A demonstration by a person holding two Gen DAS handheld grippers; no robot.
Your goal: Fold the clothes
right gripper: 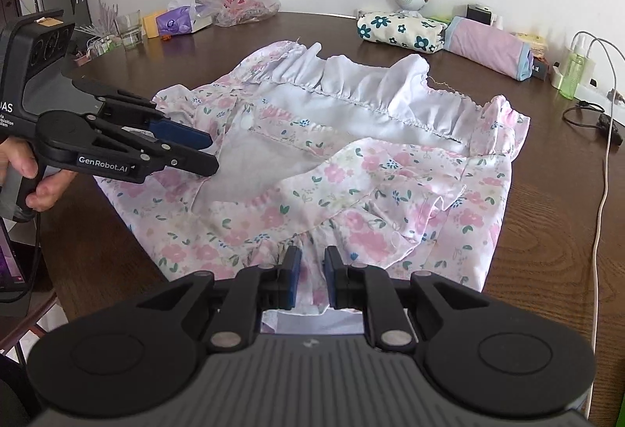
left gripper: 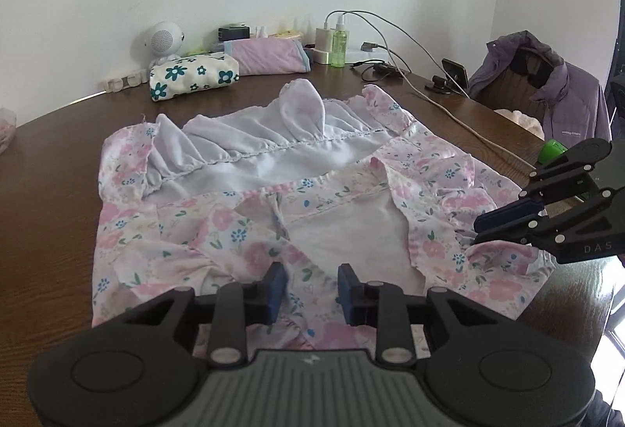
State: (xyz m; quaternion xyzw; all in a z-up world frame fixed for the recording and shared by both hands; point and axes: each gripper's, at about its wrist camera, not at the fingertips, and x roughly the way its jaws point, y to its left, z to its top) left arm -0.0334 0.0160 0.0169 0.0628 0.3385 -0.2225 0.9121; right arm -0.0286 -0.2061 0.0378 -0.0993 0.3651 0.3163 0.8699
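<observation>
Letting go of a half-folded dress

Hovering nearest us, our left claw [left gripper: 310,288] and right claw [right gripper: 312,276] both stand with jaws apart over the near hem, pinching nothing; we judge a fold is just laid. The floral dress [right gripper: 351,169] lies flat mid-table, its white lining turned up at the far edge. Bare table [right gripper: 547,231] flanks it; beyond, folded clothes [right gripper: 398,26] and a cable [right gripper: 599,200] crowd the wall.

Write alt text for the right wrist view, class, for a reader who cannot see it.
A pink floral dress, partly folded with its white lining showing, lies on a dark wooden table. The right gripper is slightly open over its near hem; the left gripper reaches in from the left.
</observation>
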